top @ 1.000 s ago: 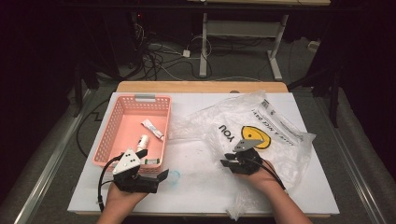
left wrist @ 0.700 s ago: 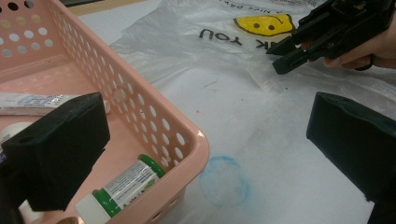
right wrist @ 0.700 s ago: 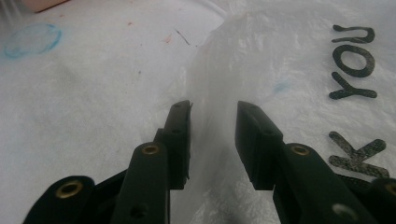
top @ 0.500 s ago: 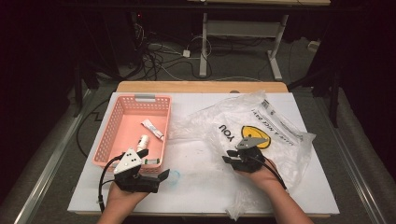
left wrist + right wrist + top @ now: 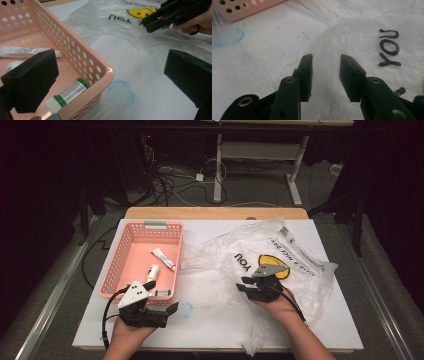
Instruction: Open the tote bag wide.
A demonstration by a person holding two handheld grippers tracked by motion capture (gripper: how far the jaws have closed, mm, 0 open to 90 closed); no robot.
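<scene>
1. The right gripper [image 5: 248,285] rests over the clear plastic bag [image 5: 300,270], at about 4 o'clock from the centre of the white table [image 5: 210,320] in the high view.
2. In the right gripper view its jaws stand partly apart and have just been opening. A raised fold of the plastic bag [image 5: 325,50] stands in the gap between them; I cannot tell whether the pads press on it.
3. The bag lies crumpled across the right half of the table, printed "YOU" [image 5: 241,262] with a yellow smiley face [image 5: 276,266] at 1 o'clock from the right gripper.
4. The left gripper [image 5: 161,312] sits at 7 o'clock on the table, just below the near right corner of the pink basket [image 5: 118,265].
5. In the left gripper view its jaws are wide apart with nothing between them; they straddle the corner of the pink basket [image 5: 82,57].
6. Inside the basket lie a white tube [image 5: 163,258], a small white bottle [image 5: 152,272] and a green-capped bottle [image 5: 68,93] in the near corner.
7. A faint blue ring mark [image 5: 120,93] lies on the table just beside the basket corner.
</scene>
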